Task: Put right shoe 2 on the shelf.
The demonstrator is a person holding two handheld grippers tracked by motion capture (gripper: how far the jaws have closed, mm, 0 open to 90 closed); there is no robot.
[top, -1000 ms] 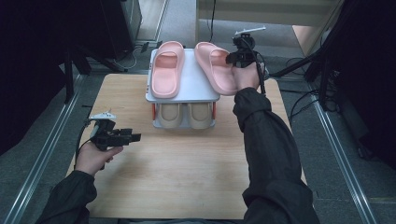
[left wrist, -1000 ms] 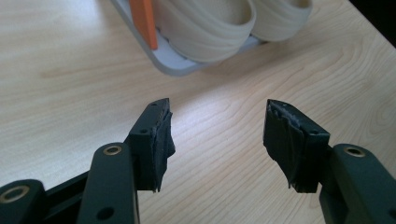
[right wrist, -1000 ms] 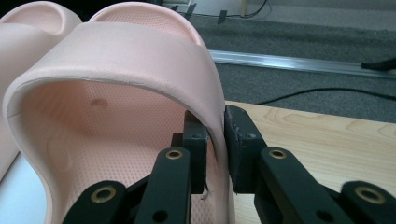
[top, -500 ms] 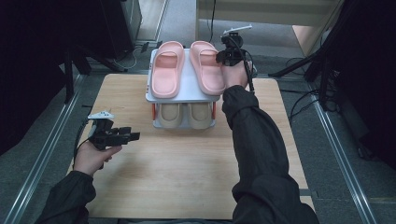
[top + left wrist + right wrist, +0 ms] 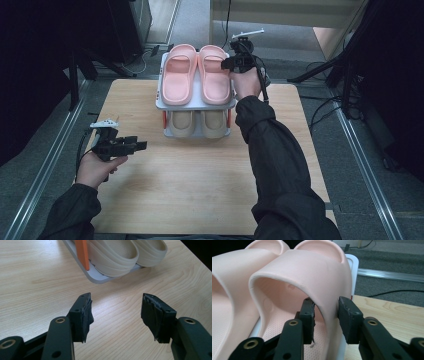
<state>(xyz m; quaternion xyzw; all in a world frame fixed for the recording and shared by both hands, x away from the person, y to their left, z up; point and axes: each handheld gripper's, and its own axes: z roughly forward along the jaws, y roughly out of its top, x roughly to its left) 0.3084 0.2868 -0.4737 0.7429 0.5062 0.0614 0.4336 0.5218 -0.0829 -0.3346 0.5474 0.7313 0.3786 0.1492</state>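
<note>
2 pink slippers lie side by side on the top tier of the shoe rack [image 5: 159, 105]; the right pink slipper [image 5: 215, 75] has the side wall of its strap between the jaws of the right gripper [image 5: 325, 312], which have just been opening, so a gap shows on both sides of the wall. Left gripper [image 5: 116, 312] jaws stand wide apart over bare bench [image 5: 200, 185] with nothing between them, the 2 beige slippers [image 5: 125, 252] on the lower tier lying well ahead of them.

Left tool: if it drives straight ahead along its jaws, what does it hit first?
Probably the beige slippers on the rack's lower tray. The left tool is open, with bare table until then. Depth is uncertain.
</note>
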